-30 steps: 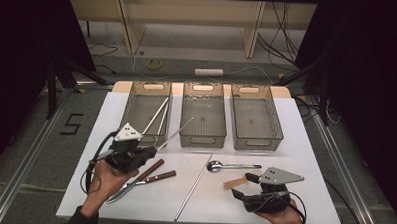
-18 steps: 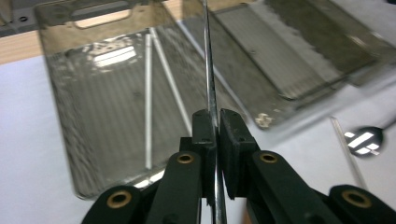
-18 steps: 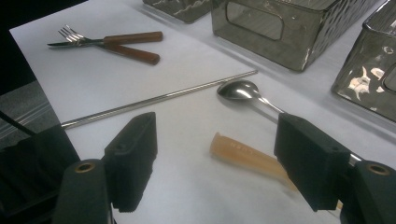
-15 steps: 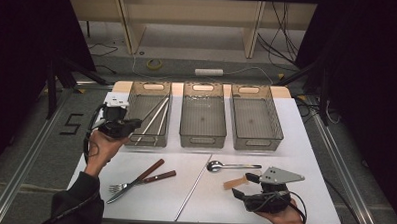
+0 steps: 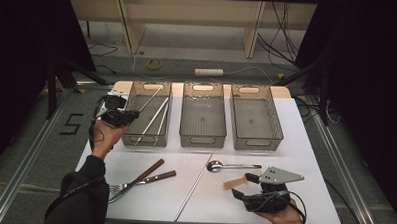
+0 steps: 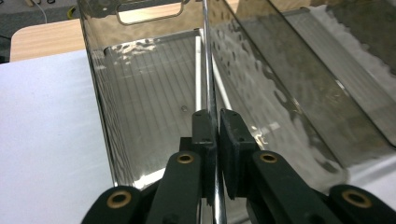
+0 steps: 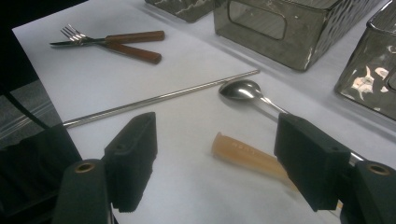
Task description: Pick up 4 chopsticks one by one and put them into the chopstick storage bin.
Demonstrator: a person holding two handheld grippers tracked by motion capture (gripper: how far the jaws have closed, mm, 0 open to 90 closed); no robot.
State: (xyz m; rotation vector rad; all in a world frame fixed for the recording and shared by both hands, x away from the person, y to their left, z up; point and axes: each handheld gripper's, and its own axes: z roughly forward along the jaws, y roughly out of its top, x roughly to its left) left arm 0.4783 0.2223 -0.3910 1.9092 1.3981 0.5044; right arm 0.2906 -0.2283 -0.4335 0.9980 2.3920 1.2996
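My left gripper (image 5: 120,115) hangs at the left side of the left bin (image 5: 145,139), shut on a thin metal chopstick (image 6: 208,70). In the left gripper view the chopstick runs up between the closed jaws (image 6: 217,126) over the bin's floor. Two more chopsticks (image 5: 153,119) lie slanted inside that bin. My right gripper (image 5: 244,186) rests low at the table's front right, open. Between its jaws (image 7: 219,144) a tan wooden handle (image 7: 247,154) lies on the table; the pads stand apart from it.
A spoon (image 5: 229,166) lies just beyond the right gripper. Another chopstick (image 5: 193,184) lies at the table's middle, and a wooden-handled fork and knife (image 5: 139,179) at the front left. The middle bin (image 5: 202,140) and right bin (image 5: 258,142) hold nothing.
My left hand has carried the chopstick from the table's front left away to the left bin's side. The right gripper has stayed where it was.
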